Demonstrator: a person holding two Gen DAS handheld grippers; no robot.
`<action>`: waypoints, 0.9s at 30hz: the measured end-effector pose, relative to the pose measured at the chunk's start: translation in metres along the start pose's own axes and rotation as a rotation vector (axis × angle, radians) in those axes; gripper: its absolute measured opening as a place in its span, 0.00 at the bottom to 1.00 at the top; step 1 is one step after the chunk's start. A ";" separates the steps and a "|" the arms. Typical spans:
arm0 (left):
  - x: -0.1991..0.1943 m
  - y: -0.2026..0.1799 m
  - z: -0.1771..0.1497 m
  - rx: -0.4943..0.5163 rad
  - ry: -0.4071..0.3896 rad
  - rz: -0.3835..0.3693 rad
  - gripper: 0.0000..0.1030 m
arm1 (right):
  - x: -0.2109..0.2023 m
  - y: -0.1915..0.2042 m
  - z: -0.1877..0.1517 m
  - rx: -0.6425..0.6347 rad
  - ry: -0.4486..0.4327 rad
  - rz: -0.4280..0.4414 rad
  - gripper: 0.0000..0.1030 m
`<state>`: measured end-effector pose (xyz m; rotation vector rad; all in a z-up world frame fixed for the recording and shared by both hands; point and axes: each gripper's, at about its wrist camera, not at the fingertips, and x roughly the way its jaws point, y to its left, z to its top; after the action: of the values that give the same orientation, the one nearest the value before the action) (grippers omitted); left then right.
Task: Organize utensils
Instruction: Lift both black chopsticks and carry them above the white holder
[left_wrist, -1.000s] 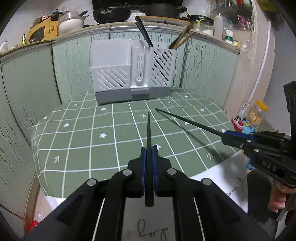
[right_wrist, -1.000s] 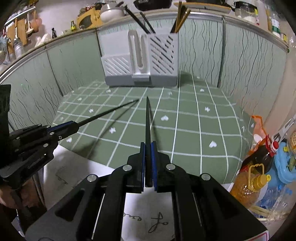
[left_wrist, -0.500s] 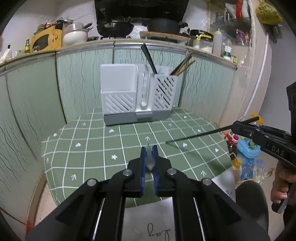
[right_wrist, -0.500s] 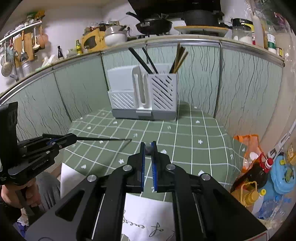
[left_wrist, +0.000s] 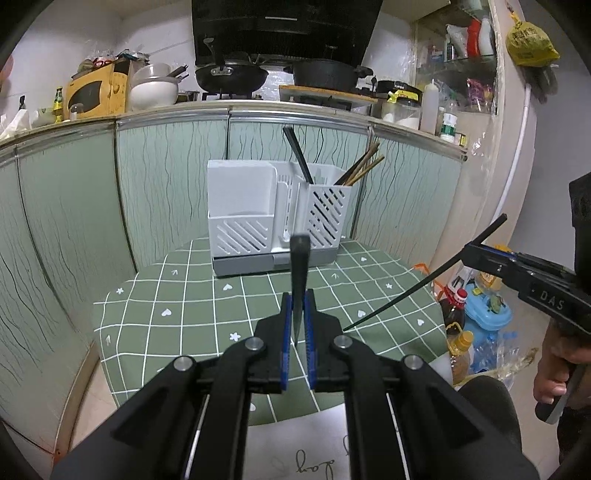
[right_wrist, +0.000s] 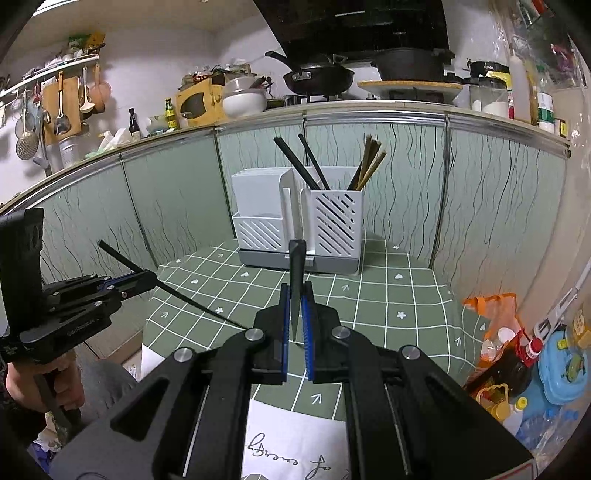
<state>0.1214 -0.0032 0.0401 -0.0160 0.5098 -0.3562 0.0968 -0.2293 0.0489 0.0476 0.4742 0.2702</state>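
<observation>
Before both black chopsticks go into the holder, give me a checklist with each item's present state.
1. Left gripper shut on its black chopstick: ok.
2. Right gripper shut on its black chopstick: ok.
3. Both chopsticks clear of the green tablecloth: ok.
4. White utensil holder upright at the table's back: ok.
5. Room in the slotted right compartment, which already holds black and wooden chopsticks: cannot tell.
6. Chopsticks lined up with the opening: not ok, both are short of the holder.

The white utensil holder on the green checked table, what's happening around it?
A person holds a handheld gripper in each hand. The left gripper and right gripper are each shut on one thin black chopstick, above the table. The white slotted plastic utensil holder already holds black and wooden chopsticks.
</observation>
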 end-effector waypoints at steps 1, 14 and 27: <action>-0.003 0.000 0.002 -0.001 -0.005 -0.002 0.06 | -0.002 0.000 0.001 0.002 -0.004 0.002 0.06; -0.017 0.002 0.013 0.000 -0.024 -0.018 0.06 | -0.013 -0.001 0.010 -0.005 -0.022 0.006 0.06; 0.004 0.001 0.035 0.043 0.007 -0.045 0.06 | 0.005 -0.013 0.027 0.004 -0.006 -0.005 0.06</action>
<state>0.1419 -0.0068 0.0683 0.0150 0.5093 -0.4107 0.1167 -0.2405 0.0694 0.0515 0.4688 0.2636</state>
